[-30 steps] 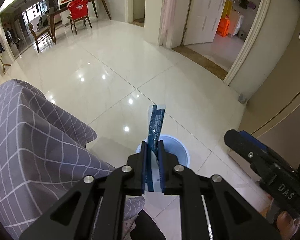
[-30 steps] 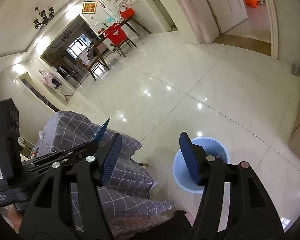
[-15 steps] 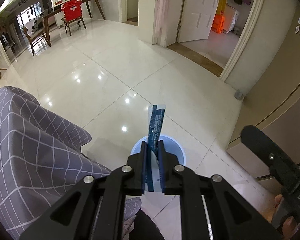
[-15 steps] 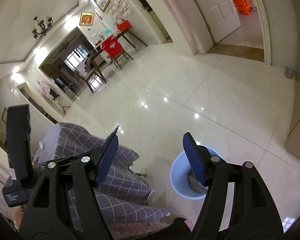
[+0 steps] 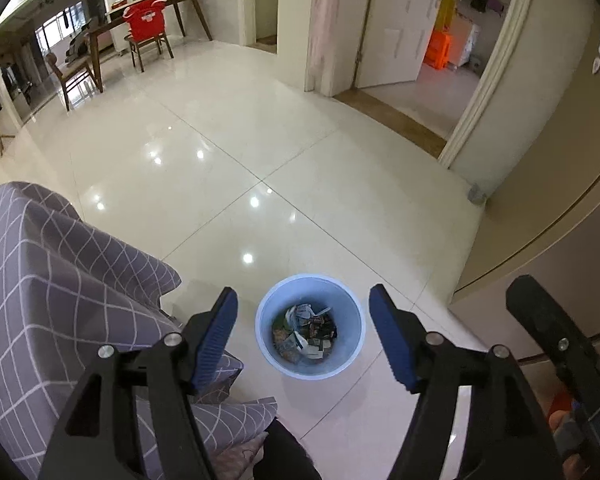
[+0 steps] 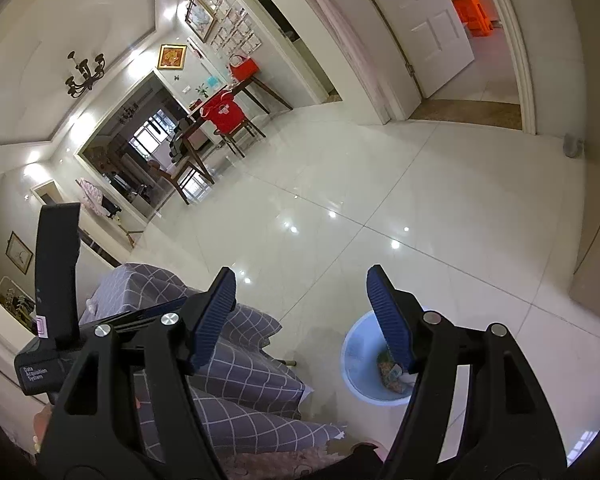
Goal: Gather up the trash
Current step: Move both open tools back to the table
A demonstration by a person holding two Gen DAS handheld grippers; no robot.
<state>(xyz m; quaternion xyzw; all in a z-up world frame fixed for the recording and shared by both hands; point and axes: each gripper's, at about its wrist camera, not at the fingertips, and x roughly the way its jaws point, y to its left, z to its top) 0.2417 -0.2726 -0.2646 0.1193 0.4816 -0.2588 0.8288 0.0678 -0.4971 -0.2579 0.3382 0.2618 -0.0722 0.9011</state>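
left gripper [image 5: 303, 334] hanging wide open right over the bin [image 5: 268, 344], holding nothing, trash [image 5: 305, 334] sitting inside it on the floor [image 5: 300, 184], right gripper [image 6: 300, 314] gaping empty too, beside the checked cloth [image 5: 52, 280]

**Two wrist cameras above the bin**

The left wrist view looks steeply down along its tongs [image 5: 303, 334] onto the bin [image 5: 268, 344]. The right wrist view, tilted sideways, sees the same bin [image 6: 354, 364] lower right. Both share the checked cloth [image 5: 60, 288] and floor [image 5: 260, 140].
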